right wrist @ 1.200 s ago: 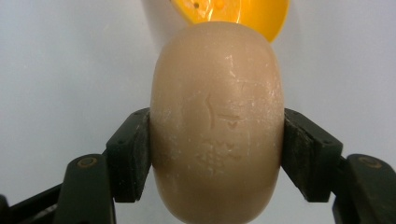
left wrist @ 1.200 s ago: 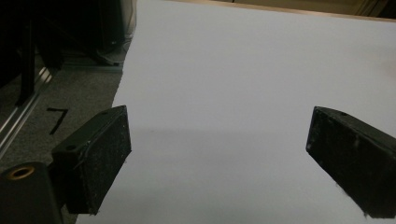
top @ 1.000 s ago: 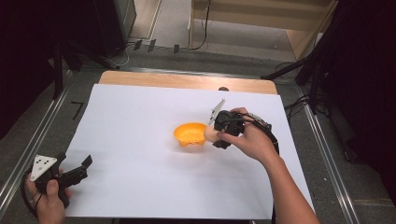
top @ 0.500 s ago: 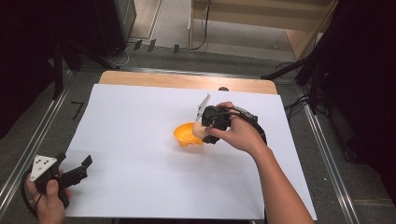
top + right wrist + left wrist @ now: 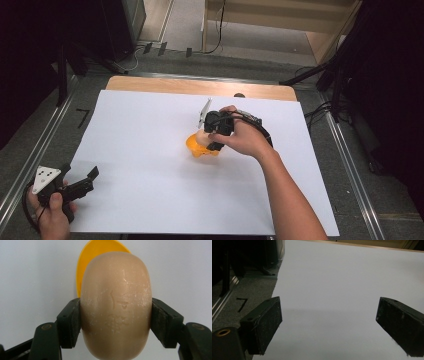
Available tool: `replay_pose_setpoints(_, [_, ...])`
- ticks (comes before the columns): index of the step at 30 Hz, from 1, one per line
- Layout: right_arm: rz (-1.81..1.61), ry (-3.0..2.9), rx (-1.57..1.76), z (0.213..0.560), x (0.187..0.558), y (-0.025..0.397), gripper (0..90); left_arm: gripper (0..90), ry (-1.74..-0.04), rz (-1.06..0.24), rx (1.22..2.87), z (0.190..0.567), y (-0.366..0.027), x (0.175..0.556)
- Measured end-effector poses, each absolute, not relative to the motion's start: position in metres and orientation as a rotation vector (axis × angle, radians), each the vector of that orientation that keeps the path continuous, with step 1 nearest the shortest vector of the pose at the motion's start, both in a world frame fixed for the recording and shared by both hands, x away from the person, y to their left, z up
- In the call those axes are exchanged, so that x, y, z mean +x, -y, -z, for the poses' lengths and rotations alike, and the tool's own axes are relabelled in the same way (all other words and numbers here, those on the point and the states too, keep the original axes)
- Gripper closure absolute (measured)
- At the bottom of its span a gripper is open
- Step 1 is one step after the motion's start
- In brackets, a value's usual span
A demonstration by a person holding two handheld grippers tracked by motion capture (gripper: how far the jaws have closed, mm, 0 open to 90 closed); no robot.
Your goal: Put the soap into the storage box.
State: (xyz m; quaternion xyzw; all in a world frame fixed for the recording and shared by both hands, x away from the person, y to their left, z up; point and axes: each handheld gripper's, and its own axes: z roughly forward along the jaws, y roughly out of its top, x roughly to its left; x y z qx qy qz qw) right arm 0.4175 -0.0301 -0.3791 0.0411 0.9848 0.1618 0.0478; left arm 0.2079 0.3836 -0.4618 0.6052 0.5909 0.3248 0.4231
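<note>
A tan oval bar of soap [image 5: 116, 307] sits clamped between the jaws of my right gripper [image 5: 116, 320], one black pad pressed to each long side. Behind it lies an orange dish [image 5: 86, 265], partly covered by the soap. From above, the right gripper [image 5: 212, 137] points down over the orange dish [image 5: 196, 146] near the middle of the white sheet, and the soap [image 5: 201, 135] is barely visible under the hand. My left gripper [image 5: 87, 182] rests at the sheet's front left corner, open with nothing between its fingers [image 5: 265, 325].
A white sheet [image 5: 150, 170] covers a wooden table [image 5: 190, 86]. Grey floor and metal rails [image 5: 30, 165] run along the left and right sides. Cables [image 5: 320, 107] lie past the right edge. A black mark [image 5: 242, 303] is on the floor beside the left gripper.
My right gripper has moved left and tipped downward over the orange dish with the soap in it. The left gripper has stayed where it was.
</note>
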Motion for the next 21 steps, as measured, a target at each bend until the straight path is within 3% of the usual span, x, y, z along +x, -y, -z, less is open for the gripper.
replay_pose_setpoints(9, [-0.474,-2.989,0.117,0.38,0.42,0.019,33.5,7.3,-1.475,-0.814,1.524,0.462,-0.383,0.208])
replay_pose_setpoints(11, [-0.51,-2.98,0.125,0.378,0.42,0.019,37.5,7.3,-1.475,-0.815,1.524,0.462,-0.383,0.208])
replay_pose_setpoints(21, [-0.565,-2.926,0.174,0.367,0.413,0.032,27.5,7.3,-1.477,-0.818,1.524,0.462,-0.383,0.208])
